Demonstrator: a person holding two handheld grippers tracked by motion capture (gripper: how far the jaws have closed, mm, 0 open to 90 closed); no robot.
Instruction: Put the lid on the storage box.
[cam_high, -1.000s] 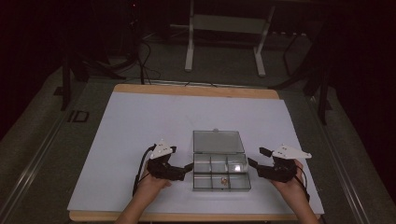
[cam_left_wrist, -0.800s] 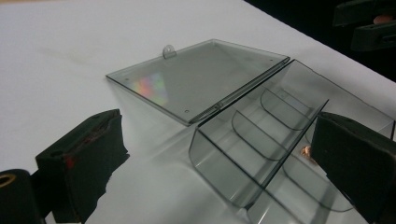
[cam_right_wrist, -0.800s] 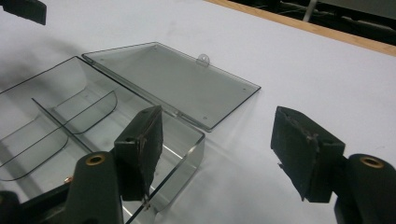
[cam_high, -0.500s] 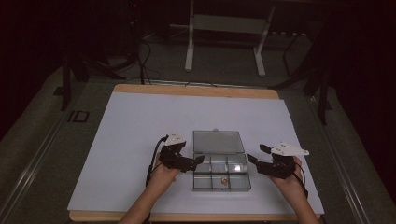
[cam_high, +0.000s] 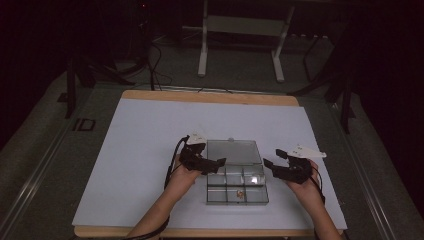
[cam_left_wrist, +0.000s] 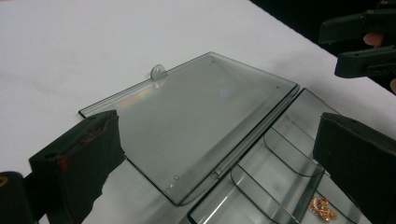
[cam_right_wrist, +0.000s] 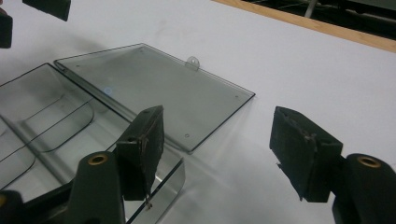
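Right at the near middle of the table lies a clear plastic compartment box (cam_high: 237, 186), its hinged lid (cam_high: 234, 151) thrown open and lying flat on the white sheet (cam_high: 140, 150) on the far side of the tray. The lid's small tab (cam_left_wrist: 158, 72) sticks out from its far edge. The tray is split into little cells by curved dividers, and in one of the near cells sits a small gold chain (cam_high: 241, 194), a tangle of bright links.

On the box's left, the left gripper (cam_high: 216, 163) hangs over the corner where lid meets tray; its jaws stand wide apart with nothing between them, the lid showing in the gap. On the box's right, the right gripper (cam_high: 270, 164) hovers just beside the tray's right end, jaws also spread wide and empty, one pad over the tray's edge and the other over bare sheet. A hand (cam_high: 182, 176) carries each tool, forearms coming in from the near edge. The sheet rests on a wooden tabletop (cam_high: 210, 96).
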